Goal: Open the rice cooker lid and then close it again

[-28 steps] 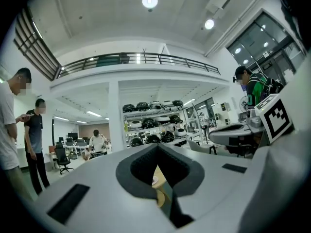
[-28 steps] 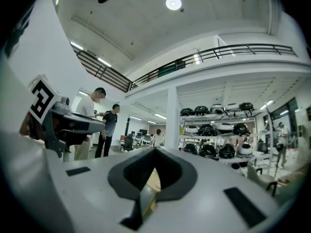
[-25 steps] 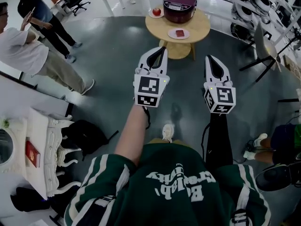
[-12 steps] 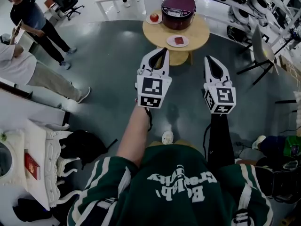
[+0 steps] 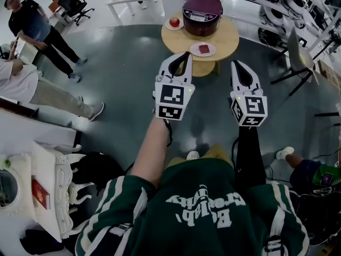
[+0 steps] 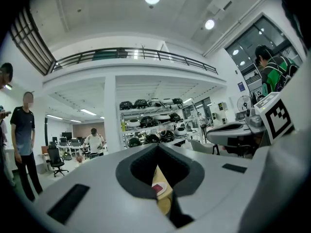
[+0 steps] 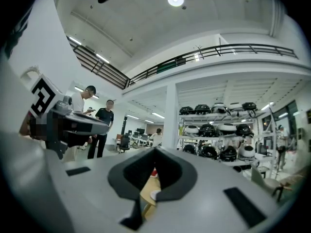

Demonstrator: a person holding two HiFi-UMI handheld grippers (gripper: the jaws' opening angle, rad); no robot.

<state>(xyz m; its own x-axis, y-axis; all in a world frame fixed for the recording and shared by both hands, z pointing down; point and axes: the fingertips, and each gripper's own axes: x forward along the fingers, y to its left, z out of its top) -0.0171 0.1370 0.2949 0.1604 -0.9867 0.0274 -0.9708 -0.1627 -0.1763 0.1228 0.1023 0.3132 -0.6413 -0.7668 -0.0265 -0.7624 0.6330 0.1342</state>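
The dark maroon rice cooker (image 5: 202,7) stands with its lid down at the back of a round wooden table (image 5: 226,36), a few steps ahead of me. Both grippers are held up in the air short of the table and touch nothing. My left gripper (image 5: 183,56) is shut and empty, pointing at the table's near left edge. My right gripper (image 5: 237,64) is shut and empty too, a little right of the table's stand. In the left gripper view the shut left gripper (image 6: 158,149) leaves only a narrow slit. The right gripper (image 7: 155,152) looks the same in its own view.
On the table, a red apple on a plate (image 5: 174,22) sits left of the cooker and a plate with a red item (image 5: 203,49) lies in front. Two people (image 5: 37,25) stand at left. A chair (image 5: 295,52) stands at right, white furniture (image 5: 53,180) at lower left.
Both grippers have risen slightly and stay shut. The people at left have shifted, and my feet have moved on the floor.
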